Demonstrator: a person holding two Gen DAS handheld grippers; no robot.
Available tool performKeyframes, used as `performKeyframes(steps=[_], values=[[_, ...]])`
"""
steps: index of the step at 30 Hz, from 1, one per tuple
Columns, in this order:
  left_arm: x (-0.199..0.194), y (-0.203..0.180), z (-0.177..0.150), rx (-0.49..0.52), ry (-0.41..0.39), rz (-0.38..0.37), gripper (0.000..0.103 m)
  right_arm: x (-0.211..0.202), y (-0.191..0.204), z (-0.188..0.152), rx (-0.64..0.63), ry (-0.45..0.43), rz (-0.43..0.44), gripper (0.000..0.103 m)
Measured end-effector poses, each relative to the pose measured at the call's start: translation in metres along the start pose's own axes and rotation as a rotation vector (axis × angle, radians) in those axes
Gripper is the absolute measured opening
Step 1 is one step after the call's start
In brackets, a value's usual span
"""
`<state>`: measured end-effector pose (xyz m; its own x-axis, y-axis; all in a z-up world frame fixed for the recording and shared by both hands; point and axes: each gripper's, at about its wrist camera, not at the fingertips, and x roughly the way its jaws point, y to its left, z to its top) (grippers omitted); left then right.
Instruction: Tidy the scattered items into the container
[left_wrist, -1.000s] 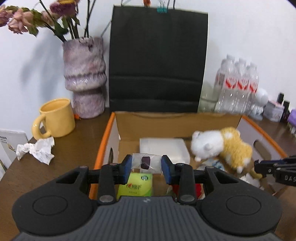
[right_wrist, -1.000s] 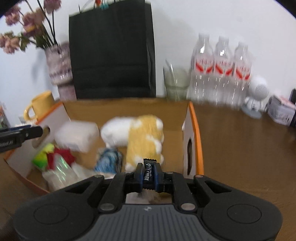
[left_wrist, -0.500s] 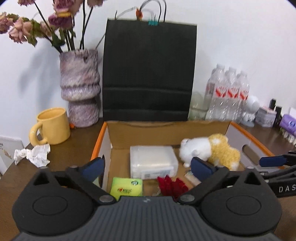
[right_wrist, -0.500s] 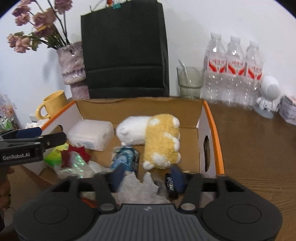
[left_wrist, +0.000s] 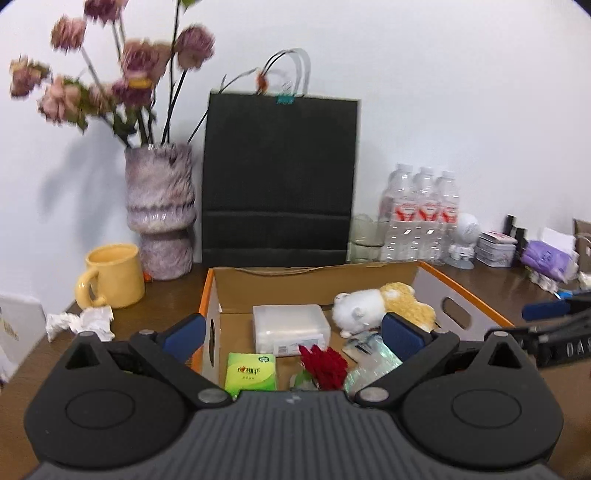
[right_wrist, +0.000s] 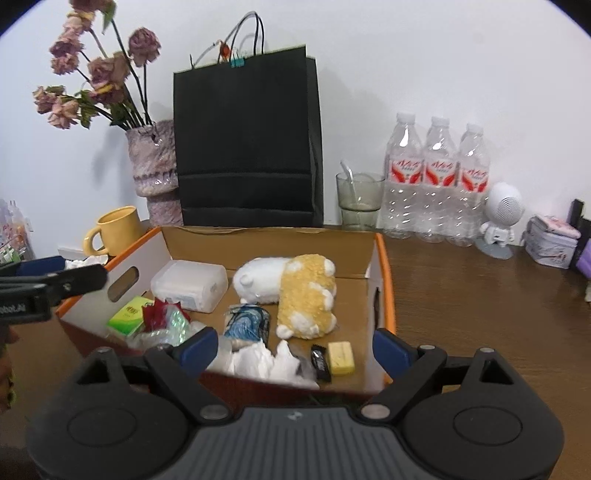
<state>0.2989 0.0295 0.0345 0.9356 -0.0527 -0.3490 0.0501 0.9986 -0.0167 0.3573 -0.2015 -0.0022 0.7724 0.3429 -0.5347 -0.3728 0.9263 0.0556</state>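
Observation:
The orange-rimmed cardboard box (left_wrist: 461, 291) (right_wrist: 384, 258) holds a white and yellow plush toy (left_wrist: 380, 302) (right_wrist: 295, 291), a clear plastic case (left_wrist: 290, 326) (right_wrist: 190, 282), a green tissue pack (left_wrist: 251, 371) (right_wrist: 127, 317) and a red flower (left_wrist: 325, 363). A black snack bar (right_wrist: 320, 362) lies beside a yellow block (right_wrist: 341, 357) at the box's near edge, next to crumpled white paper (right_wrist: 266, 360). My left gripper (left_wrist: 293, 334) stands wide open over the near left of the box, holding nothing. My right gripper (right_wrist: 291, 347) is opening, with nothing between its pads.
A crumpled tissue (left_wrist: 79, 323) and a yellow mug (left_wrist: 110, 275) sit on the table left of the box. Behind the box stand a vase of dried flowers (left_wrist: 159, 206), a black paper bag (left_wrist: 280, 177), a glass (right_wrist: 358, 199) and three water bottles (right_wrist: 437, 177).
Both grippers opened and drew back and up from the box. The left one let go of a small clear packet; the right one let go of the black snack bar, which now lies in the box.

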Motion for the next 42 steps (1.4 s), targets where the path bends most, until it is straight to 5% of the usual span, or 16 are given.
performKeyframes(steps=[8, 16, 27, 36, 39, 42], values=[[-0.038, -0.001, -0.027, -0.005, 0.005, -0.048, 0.103, -0.029, 0.003, -0.035, -0.004, 0.024, -0.006, 0.091], [-0.02, -0.026, -0.058, 0.118, 0.166, -0.12, 0.103, -0.01, 0.026, -0.067, -0.072, 0.13, -0.007, 0.088], [-0.006, -0.033, -0.074, 0.141, 0.26, -0.154, 0.083, 0.001, 0.037, -0.077, -0.109, 0.148, -0.007, 0.081], [0.006, -0.036, -0.083, 0.149, 0.329, -0.16, 0.068, 0.004, 0.035, -0.081, -0.089, 0.159, 0.027, 0.054], [0.006, -0.036, -0.083, 0.144, 0.329, -0.171, 0.06, 0.002, 0.037, -0.082, -0.09, 0.156, 0.045, 0.037], [0.006, -0.037, -0.082, 0.145, 0.326, -0.191, 0.049, 0.002, 0.036, -0.081, -0.079, 0.156, 0.046, 0.032]])
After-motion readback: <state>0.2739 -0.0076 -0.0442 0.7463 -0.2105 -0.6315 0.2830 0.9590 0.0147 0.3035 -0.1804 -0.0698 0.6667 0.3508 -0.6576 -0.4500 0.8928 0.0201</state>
